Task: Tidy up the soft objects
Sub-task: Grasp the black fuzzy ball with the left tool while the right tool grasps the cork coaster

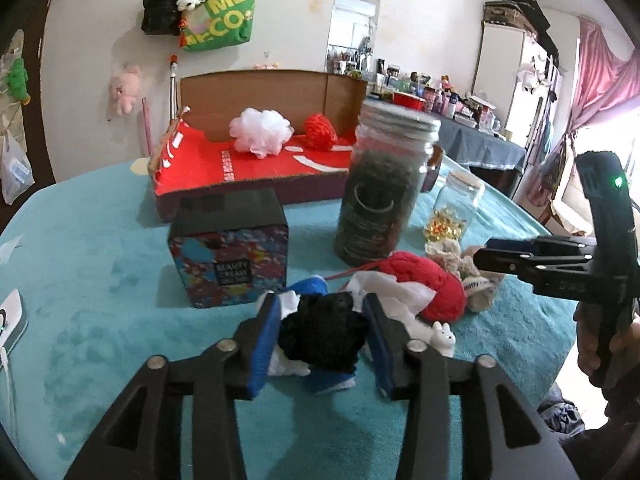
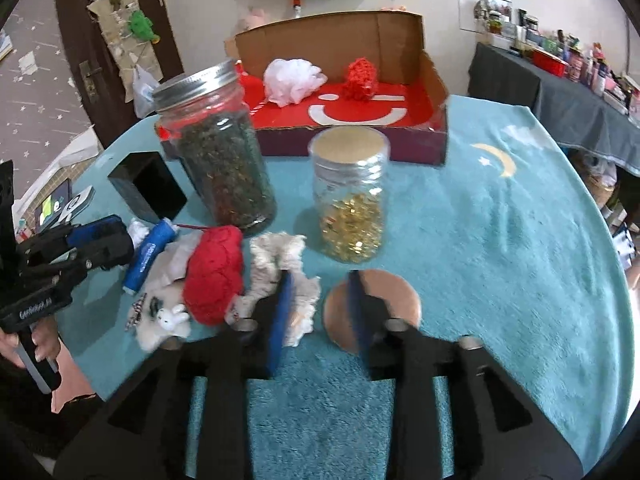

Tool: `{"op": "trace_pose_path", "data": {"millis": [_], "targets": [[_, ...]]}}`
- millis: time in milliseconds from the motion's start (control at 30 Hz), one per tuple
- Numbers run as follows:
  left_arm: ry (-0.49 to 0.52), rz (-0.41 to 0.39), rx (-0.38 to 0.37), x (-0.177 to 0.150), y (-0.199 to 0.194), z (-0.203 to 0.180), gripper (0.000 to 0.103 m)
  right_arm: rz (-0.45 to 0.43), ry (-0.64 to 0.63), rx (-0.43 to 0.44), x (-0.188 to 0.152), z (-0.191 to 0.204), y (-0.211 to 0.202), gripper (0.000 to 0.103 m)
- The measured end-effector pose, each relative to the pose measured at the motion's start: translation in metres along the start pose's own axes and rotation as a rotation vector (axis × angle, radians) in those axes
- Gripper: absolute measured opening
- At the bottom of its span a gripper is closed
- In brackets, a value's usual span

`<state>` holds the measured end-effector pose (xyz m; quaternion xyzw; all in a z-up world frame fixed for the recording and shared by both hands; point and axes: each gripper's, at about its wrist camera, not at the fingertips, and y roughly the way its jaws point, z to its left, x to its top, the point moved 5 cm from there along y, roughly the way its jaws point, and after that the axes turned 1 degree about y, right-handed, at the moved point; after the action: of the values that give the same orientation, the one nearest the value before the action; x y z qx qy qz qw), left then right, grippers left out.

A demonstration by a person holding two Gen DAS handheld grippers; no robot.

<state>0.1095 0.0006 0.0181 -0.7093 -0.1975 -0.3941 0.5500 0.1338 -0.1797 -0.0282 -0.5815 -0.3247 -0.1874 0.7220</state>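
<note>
A black knitted piece (image 1: 322, 332) lies between the blue pads (image 1: 264, 340) of my left gripper (image 1: 320, 344), which stands open around it over a blue tube (image 2: 150, 252) and white fabric. Beside it are a red yarn ball (image 1: 424, 280), a beige fluffy piece (image 2: 280, 264) and a small white bunny plush (image 2: 170, 318). My right gripper (image 2: 320, 292) is open, its left finger over the beige piece and its right finger over a copper disc (image 2: 372, 308). A cardboard box (image 1: 256, 92) at the back holds a white mesh puff (image 1: 260, 130) and a red knit (image 1: 320, 130).
On the teal cloth (image 1: 100, 280) stand a tall jar of dried herbs (image 1: 380, 188), a small jar with gold bits (image 2: 350, 200) and a colourful printed box (image 1: 230, 256). A phone (image 1: 10, 320) lies at the left edge. Bags and plush toys hang on the wall.
</note>
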Motion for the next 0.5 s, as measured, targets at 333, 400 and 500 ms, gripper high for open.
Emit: {"op": "trace_pose_path", "data": {"millis": [333, 400, 500], "targets": [[-0.016, 0.018, 0.007, -0.008, 0.007, 0.003, 0.054, -0.001, -0.037, -0.119, -0.012, -0.021, -0.002, 0.077], [-0.014, 0.020, 0.008, -0.009, 0.008, 0.002, 0.054, 0.015, -0.043, -0.121, -0.016, -0.025, 0.000, 0.077], [-0.015, 0.024, 0.007, -0.009, 0.009, 0.002, 0.054, 0.033, -0.054, -0.127, -0.017, -0.026, 0.007, 0.077]]}}
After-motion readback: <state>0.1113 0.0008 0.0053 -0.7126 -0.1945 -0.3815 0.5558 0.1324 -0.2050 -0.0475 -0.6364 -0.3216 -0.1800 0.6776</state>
